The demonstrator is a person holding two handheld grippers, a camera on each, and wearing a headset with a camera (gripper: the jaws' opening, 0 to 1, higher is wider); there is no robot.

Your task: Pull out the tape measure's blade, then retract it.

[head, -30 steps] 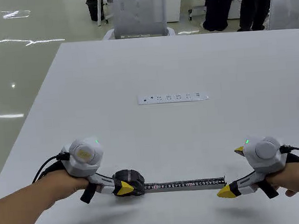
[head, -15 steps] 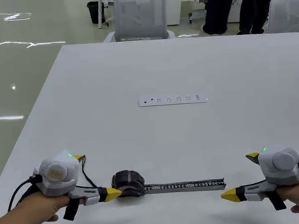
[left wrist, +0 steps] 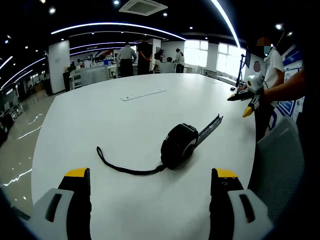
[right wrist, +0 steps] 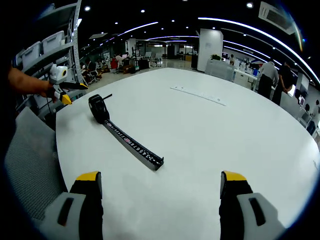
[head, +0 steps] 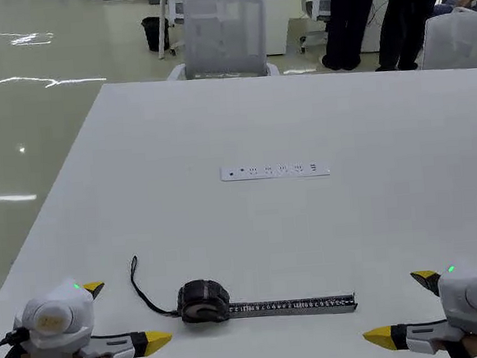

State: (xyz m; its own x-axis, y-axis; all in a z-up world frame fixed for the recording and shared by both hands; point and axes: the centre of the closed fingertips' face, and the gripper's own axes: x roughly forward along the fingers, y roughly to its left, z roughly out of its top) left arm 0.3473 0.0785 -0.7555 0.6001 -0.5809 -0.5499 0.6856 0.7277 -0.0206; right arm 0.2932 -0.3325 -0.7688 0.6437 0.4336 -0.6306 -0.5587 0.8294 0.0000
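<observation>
A black tape measure (head: pixel 203 301) lies on the white table, its blade (head: pixel 292 307) drawn out to the right and flat on the surface. A black wrist strap (head: pixel 146 290) trails off its left side. My left gripper (head: pixel 121 315) is open at the lower left, apart from the case (left wrist: pixel 180 144), with nothing between its yellow-tipped fingers. My right gripper (head: pixel 405 307) is open at the lower right, clear of the blade's hooked end (right wrist: pixel 157 163). The case (right wrist: pixel 99 108) shows far left in the right gripper view.
A white power strip (head: pixel 275 171) lies flat at mid-table. A mesh chair (head: pixel 222 36) stands at the far edge, with people standing beyond it. The near table edge runs just below both grippers.
My left gripper let go of the tape measure's case and drew back to the left. My right gripper released the blade's end and pulled away to the right. The blade stays extended.
</observation>
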